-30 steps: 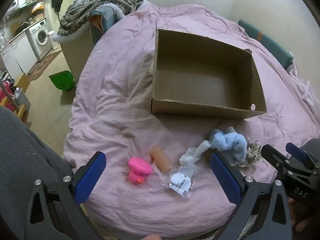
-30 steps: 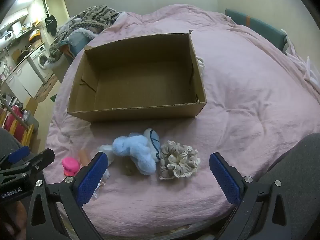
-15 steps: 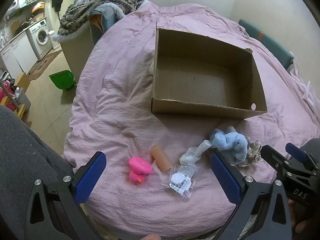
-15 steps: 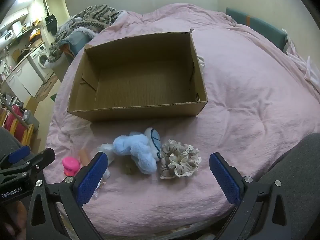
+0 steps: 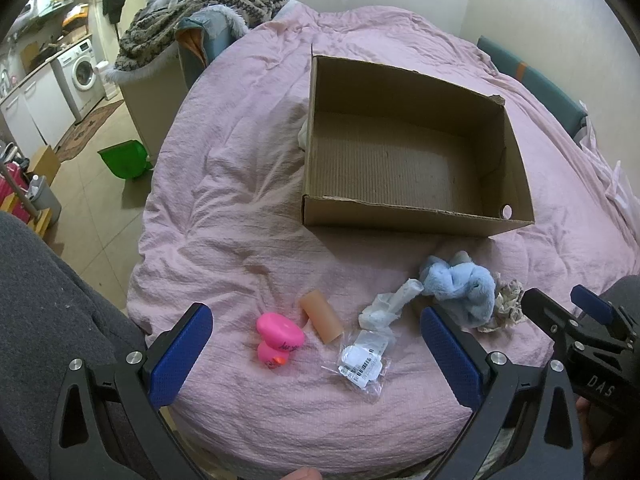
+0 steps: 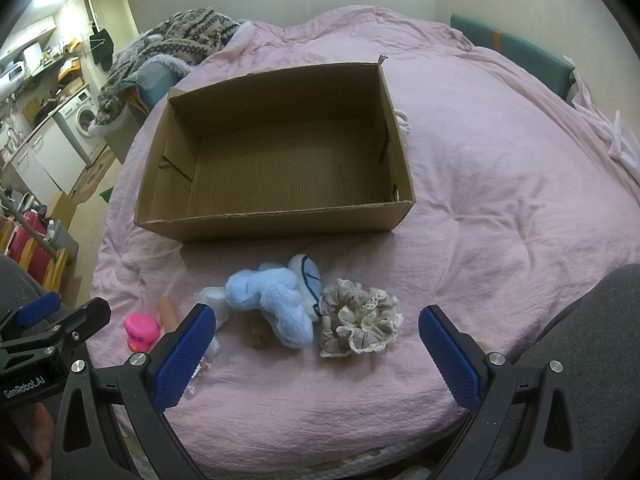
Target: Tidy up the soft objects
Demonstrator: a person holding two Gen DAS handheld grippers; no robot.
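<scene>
Both grippers hover with jaws spread wide and empty. Between the left gripper's (image 5: 316, 354) jaws lie a pink toy (image 5: 278, 338) and a bagged item (image 5: 362, 364); between the right gripper's (image 6: 316, 354), a blue plush (image 6: 272, 302) and lace scrunchie (image 6: 360, 322). The cardboard box (image 6: 276, 222) sits beyond, on the bed (image 6: 500, 220).

over the past second the cardboard box (image 6: 276, 168) has drifted slightly lower and nearer in the right wrist view, as has the cluster of blue plush toy (image 6: 272, 300) and lace scrunchie (image 6: 360, 322) on the pink bed cover (image 6: 500, 200), marking a small forward creep of the right claw (image 6: 316, 354). the left wrist view shows almost no shift.
</scene>
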